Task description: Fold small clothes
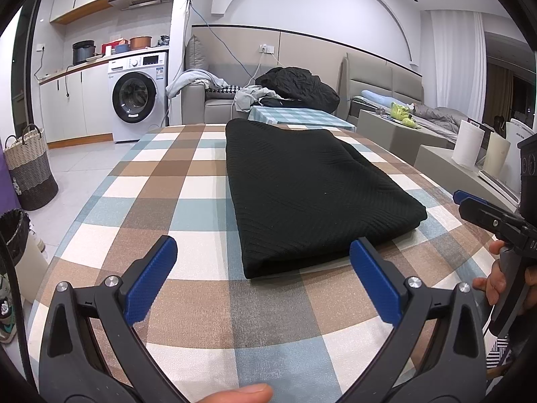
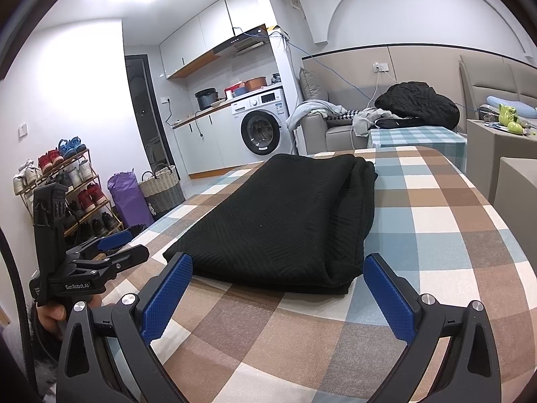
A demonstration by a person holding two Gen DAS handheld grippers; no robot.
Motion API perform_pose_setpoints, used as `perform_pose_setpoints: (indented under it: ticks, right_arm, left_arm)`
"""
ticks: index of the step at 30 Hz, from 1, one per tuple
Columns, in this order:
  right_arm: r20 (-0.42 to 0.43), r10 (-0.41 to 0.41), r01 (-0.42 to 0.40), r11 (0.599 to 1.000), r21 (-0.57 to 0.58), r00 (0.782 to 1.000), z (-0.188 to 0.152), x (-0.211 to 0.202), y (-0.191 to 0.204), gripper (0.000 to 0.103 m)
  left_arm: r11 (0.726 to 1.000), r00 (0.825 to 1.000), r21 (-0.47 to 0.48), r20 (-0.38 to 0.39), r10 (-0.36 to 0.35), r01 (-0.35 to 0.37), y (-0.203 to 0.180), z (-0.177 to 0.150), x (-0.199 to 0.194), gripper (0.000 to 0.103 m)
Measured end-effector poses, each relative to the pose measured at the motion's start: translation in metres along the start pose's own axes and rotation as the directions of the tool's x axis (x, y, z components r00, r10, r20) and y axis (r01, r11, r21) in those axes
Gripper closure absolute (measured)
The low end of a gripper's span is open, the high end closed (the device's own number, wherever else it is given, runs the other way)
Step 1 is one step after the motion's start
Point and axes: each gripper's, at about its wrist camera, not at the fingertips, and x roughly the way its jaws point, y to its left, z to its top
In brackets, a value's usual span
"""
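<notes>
Knitwear (image 1: 312, 191) lies folded on the table (image 1: 188, 181), a black garment with fine ribbed rows that meet in slanted bands, filling the middle of both views. It makes a thick, roughly rectangular pad of several layers; the near edge is a soft rounded fold, and in the right wrist view the far right corner shows stacked layers bunched together. A few pale lint specks dot the top. The table wears a matte, faintly textured cloth in a check of brown, cream and dusty blue squares. The left gripper (image 1: 263, 275) sits low in its own view with its 2 fingers spread wide and nothing between them; the pads (image 1: 151, 280) are blue with a fine diamond grip pattern, bolted to black plastic arms with silver screws. The right gripper (image 2: 278, 288) is likewise wide apart and empty, just short of the near edge of the garment, its blue pads (image 2: 167, 297) showing the same pattern. At the upper left of the left view stands a white washer (image 1: 136, 97) with a round dark door, and at the left edge a woven basket (image 1: 32, 171) in cream and grey bands.
</notes>
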Motion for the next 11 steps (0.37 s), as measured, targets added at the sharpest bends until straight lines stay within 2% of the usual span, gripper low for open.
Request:
perform_pose_setpoints:
  ticks: [11]
  right_arm:
    - [0.0, 0.001, -0.001, 1.0, -0.001, 1.0, 0.0, 0.0002, 0.0, 0.0]
  left_arm:
    - [1.0, 1.0, 0.0, 0.0, -0.001, 0.001, 0.0001, -0.0003, 0.0005, 0.001]
